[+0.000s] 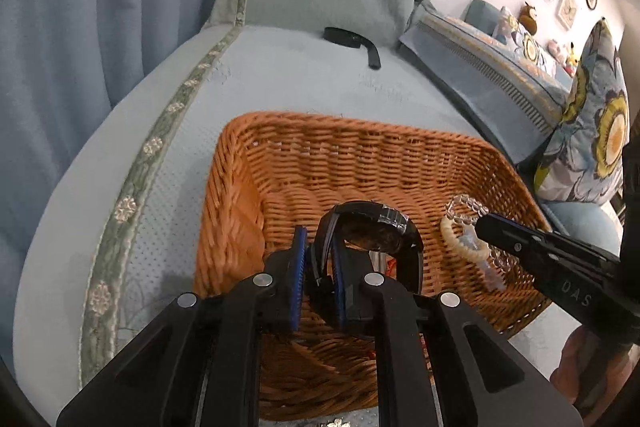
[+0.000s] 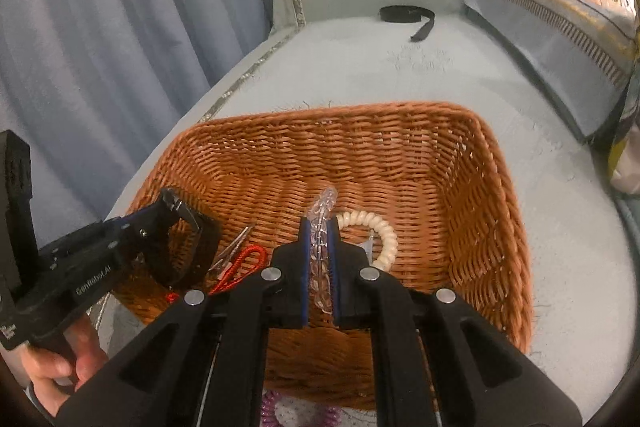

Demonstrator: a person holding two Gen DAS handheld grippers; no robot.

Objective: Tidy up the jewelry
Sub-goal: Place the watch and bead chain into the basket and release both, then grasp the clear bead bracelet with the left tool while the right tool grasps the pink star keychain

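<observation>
Woven wicker basket (image 2: 460, 163) — grippers clamp black watch (image 1: 372, 231), clear beads (image 2: 320, 243).

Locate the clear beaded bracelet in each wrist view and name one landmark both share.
Left wrist view: the clear beaded bracelet sits right of centre, over the orange wicker basket, pinched by the right gripper.
Right wrist view: the bracelet is at centre, clamped between the gripper's blue pads.
Shared landmark: the black strap lying on the light blue cushion beyond the basket.

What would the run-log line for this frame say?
left gripper: shut on black watch | right gripper: shut on clear bead bracelet | both over wicker basket | black strap: on sofa
</observation>
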